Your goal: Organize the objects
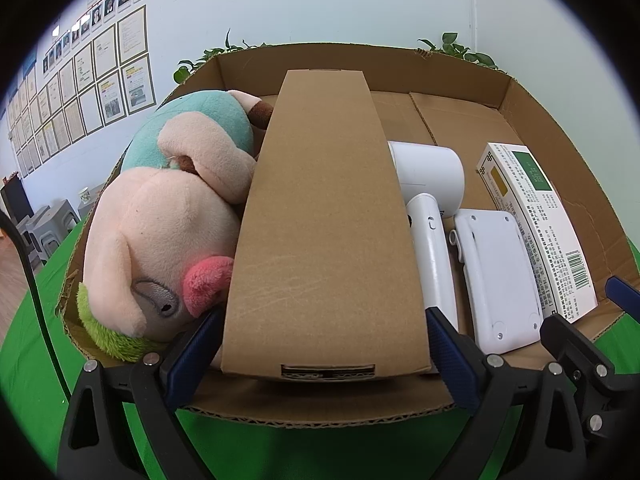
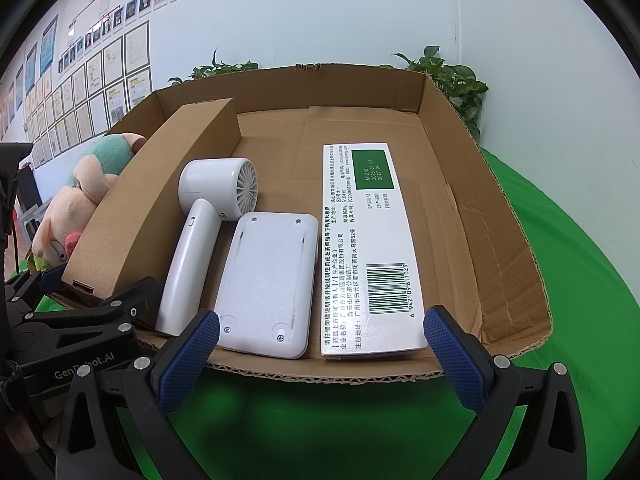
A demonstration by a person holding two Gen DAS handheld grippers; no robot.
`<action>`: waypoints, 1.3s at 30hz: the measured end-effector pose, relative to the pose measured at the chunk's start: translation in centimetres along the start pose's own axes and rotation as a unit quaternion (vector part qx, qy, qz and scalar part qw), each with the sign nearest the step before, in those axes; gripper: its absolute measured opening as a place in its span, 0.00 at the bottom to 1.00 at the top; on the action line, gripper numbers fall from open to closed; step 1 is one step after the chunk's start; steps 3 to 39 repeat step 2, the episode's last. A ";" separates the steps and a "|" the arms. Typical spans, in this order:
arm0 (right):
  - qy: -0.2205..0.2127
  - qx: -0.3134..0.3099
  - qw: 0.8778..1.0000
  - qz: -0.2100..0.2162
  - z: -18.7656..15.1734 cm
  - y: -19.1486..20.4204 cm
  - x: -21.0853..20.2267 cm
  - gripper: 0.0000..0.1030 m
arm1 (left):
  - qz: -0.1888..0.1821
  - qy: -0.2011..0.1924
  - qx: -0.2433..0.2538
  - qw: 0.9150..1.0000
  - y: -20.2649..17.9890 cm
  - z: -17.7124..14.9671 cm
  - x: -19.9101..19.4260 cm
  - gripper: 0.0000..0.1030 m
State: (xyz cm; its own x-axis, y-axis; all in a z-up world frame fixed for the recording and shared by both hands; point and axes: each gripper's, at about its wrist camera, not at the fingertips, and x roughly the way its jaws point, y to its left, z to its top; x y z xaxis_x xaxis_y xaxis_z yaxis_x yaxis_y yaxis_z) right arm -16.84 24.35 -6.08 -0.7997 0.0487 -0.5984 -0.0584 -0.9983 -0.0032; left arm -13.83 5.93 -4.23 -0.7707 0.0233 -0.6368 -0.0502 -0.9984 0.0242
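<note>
Long cardboard box (image 1: 324, 220) is gripped at its near end by left tool (image 1: 324, 346), inside tray (image 2: 500, 200) beside plush (image 1: 160, 232); should be lowered flat. Right tool (image 2: 322, 340) is held wide, empty.

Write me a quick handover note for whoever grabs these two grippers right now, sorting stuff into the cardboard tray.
Left gripper: jaws spread on either side of the near end of the brown cardboard box; firm grip not certain.
Right gripper: open, empty, hovering at the tray's near edge.
Cardboard tray: plush pig at far left, brown box beside it, then handheld fan, flat white device and medicine box side by side.
Done: all five items sit inside the tray.
Left: probably seat the brown box and release; nothing visible outside the tray.
</note>
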 end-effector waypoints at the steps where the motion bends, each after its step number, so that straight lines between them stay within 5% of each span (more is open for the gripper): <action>1: 0.000 0.000 1.000 0.000 0.0 0.0 0.0 1.00 | 0.000 0.000 0.000 1.000 0.0 0.0 0.0 0.95; 39: 0.000 0.000 1.000 0.000 0.0 0.0 0.0 1.00 | 0.000 0.000 0.000 1.000 0.0 0.0 0.0 0.95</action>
